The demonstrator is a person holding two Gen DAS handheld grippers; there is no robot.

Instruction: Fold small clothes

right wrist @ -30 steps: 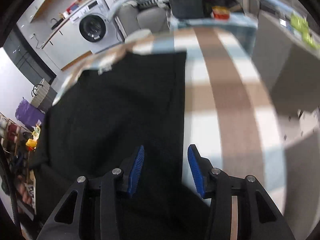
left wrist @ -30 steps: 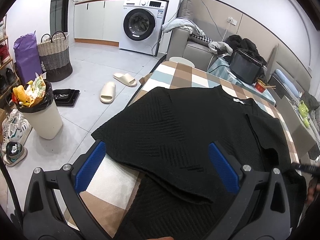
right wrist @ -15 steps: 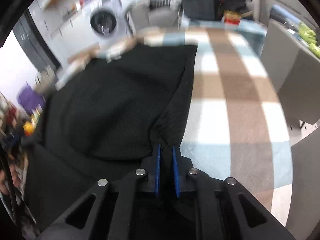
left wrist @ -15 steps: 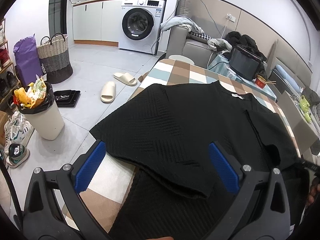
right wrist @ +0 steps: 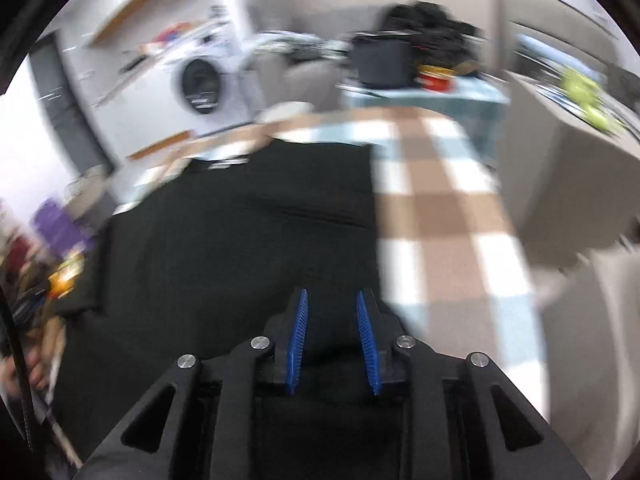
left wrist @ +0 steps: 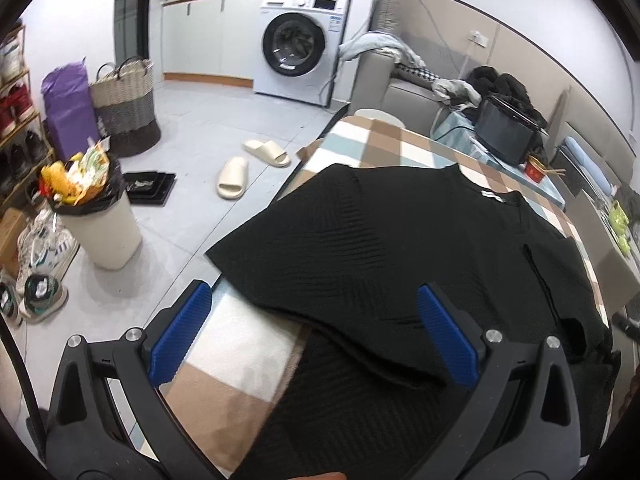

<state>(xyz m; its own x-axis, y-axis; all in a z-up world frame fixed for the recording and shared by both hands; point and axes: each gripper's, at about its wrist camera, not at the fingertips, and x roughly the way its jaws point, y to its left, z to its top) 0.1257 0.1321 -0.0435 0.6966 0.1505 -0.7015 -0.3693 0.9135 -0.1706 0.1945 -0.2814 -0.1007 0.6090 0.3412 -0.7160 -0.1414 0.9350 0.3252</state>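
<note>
A black knit top (left wrist: 400, 248) lies on the checked table (left wrist: 248, 344), its left sleeve folded over the body. My left gripper (left wrist: 312, 320) is wide open above the near left part of the top and holds nothing. In the blurred right wrist view the same black top (right wrist: 248, 240) covers the left of the table. My right gripper (right wrist: 332, 312) is over the top's right edge with the jaws partly apart; dark cloth shows between the blue pads (right wrist: 366, 332), and I cannot tell whether they hold it.
The table's left edge drops to the floor, with a full waste bin (left wrist: 96, 216), slippers (left wrist: 234, 178), a basket (left wrist: 124, 108) and a washing machine (left wrist: 300, 48). A black appliance (left wrist: 506, 132) and a red bowl (left wrist: 536, 168) stand at the table's far right.
My right gripper closed on the top's right edge half a second ago and now has its jaws partly apart again. The right side of the top has come inward. My left gripper stayed open.
</note>
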